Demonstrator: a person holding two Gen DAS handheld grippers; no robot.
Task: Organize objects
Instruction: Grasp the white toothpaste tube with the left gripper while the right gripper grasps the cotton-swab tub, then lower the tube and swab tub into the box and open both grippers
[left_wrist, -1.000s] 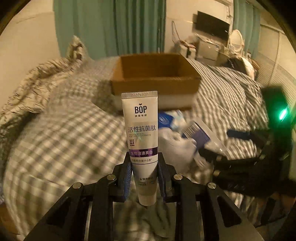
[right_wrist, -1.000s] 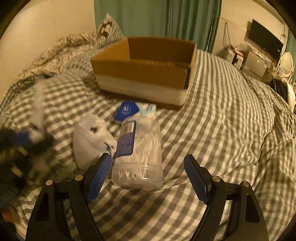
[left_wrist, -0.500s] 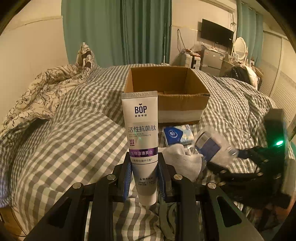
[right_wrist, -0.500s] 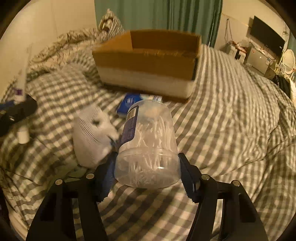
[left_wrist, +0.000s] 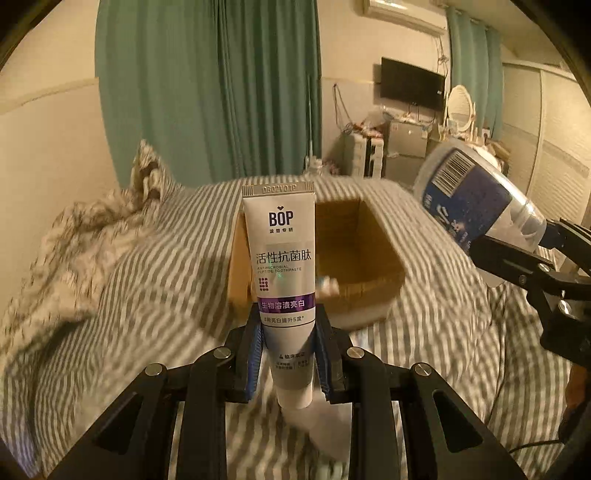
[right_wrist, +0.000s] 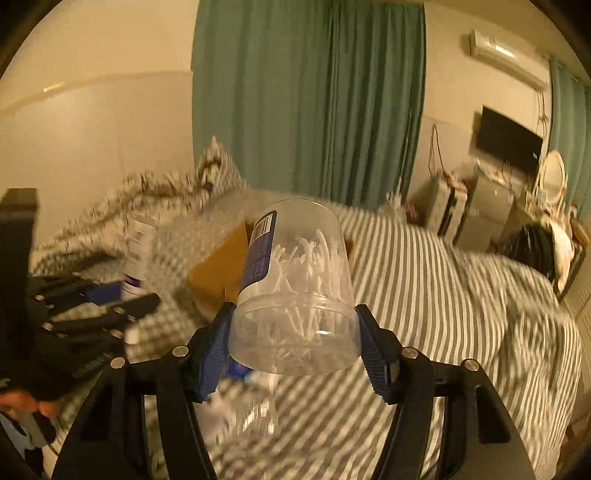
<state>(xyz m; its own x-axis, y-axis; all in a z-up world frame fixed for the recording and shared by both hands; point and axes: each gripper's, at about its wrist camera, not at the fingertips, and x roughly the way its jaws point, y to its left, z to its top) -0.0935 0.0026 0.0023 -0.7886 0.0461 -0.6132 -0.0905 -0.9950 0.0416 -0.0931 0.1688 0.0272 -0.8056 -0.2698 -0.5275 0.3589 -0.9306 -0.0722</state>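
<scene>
My left gripper (left_wrist: 289, 360) is shut on a white BOP toothpaste tube (left_wrist: 282, 266), held upright with its crimped end up. My right gripper (right_wrist: 295, 332) is shut on a clear plastic jar of floss picks (right_wrist: 295, 280) with a blue label. The jar also shows in the left wrist view (left_wrist: 476, 199), raised at the right. An open cardboard box (left_wrist: 365, 258) sits on the checked bed ahead, partly hidden by the tube. In the right wrist view its brown wall (right_wrist: 218, 273) shows left of the jar, and the left gripper (right_wrist: 92, 299) with the tube is at the left.
The bed has a grey checked duvet (left_wrist: 129, 314) and a patterned pillow (left_wrist: 147, 173) at the back left. Green curtains (left_wrist: 221, 92), a TV (left_wrist: 412, 88) and cluttered furniture (left_wrist: 402, 151) stand behind. Something white (left_wrist: 325, 435) lies on the bed below the tube.
My right gripper has closed on the jar and lifted it off the bed. Both grippers have risen and moved toward the box, each with its object held.
</scene>
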